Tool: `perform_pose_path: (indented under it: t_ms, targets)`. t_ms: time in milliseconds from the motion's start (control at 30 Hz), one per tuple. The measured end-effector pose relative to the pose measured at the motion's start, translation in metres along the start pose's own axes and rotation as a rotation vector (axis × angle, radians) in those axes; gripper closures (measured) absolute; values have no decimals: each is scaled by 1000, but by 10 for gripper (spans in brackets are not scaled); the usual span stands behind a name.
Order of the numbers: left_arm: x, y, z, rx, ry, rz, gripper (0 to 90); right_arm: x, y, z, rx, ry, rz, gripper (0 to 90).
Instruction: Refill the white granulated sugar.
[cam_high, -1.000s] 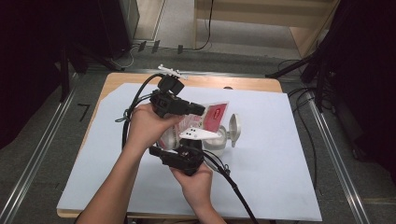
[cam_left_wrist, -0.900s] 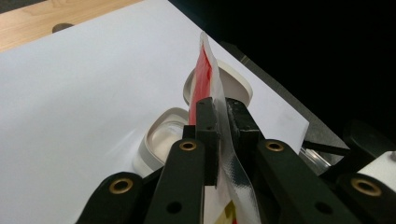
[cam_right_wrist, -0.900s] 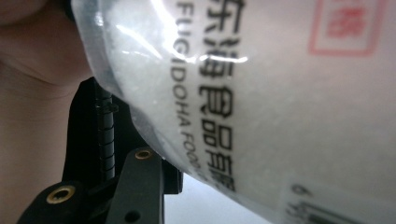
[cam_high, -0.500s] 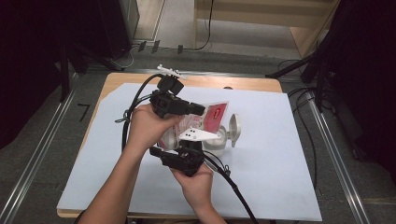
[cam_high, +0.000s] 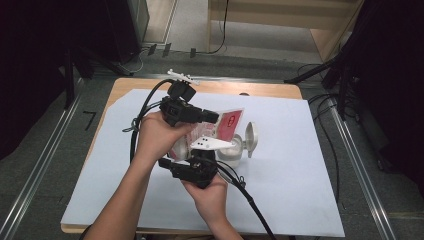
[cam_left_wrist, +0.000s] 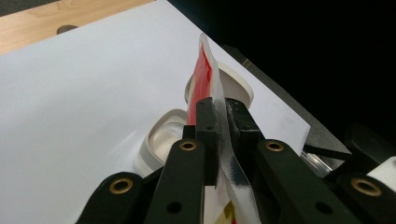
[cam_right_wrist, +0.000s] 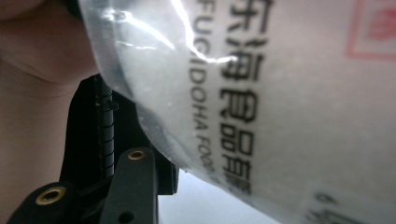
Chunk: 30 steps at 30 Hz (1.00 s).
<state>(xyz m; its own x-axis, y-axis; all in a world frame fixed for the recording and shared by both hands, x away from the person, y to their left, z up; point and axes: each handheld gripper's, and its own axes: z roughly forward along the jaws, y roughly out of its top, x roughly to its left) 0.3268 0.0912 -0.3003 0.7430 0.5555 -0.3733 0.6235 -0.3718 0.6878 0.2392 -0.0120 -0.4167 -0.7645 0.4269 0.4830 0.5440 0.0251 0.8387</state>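
Holding steady over the sheet (cam_high: 300, 190), both hands are bunched mid-table around one pouch (cam_high: 231, 120). Left tongs (cam_high: 215, 117) are clenched on it: the left gripper view has both pads squeezing the clear seam, with the red panel standing edge-on beyond the tips. Right tongs (cam_high: 200, 162) sit lower, nearer the person, nosing up at the pouch's underside. Their jaws have just eased a touch wider. The right gripper view has printed film right up against the lens and a single jaw in sight, so I can't tell whether they grip it or merely cradle it.

Now the key relation. The pouch is off the table, its long axis running from the left hand out towards the right of the high view. Its far end hangs just above and beside the jar (cam_high: 231, 152). The jar is open, directly below and slightly beyond the left tongs' tips, so that hand is nearer the pour. Looks like a pour being lined up, though I can't make out whether the pouch mouth is open.

What's in the way? The lid (cam_high: 251, 139), tipped up on edge just right of the jar, close to the pouch's far corner. Cables (cam_high: 250, 200) trail back off the near edge, well clear.
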Motion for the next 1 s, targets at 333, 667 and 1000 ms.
perform_pose_path:
  t_ms: [333, 667, 1000]
  targets:
    - [1, 0, 0, -3, -5, 2, 858, 0, 0, -2, 6, -17, -7, 622]
    - [2, 3, 2, 8, -5, 0, 858, 0, 2, -3, 9, -8, -2, 622]
    - [-2, 3, 2, 17, -11, 11, 851, 0, 0, -4, -1, -8, -5, 623]
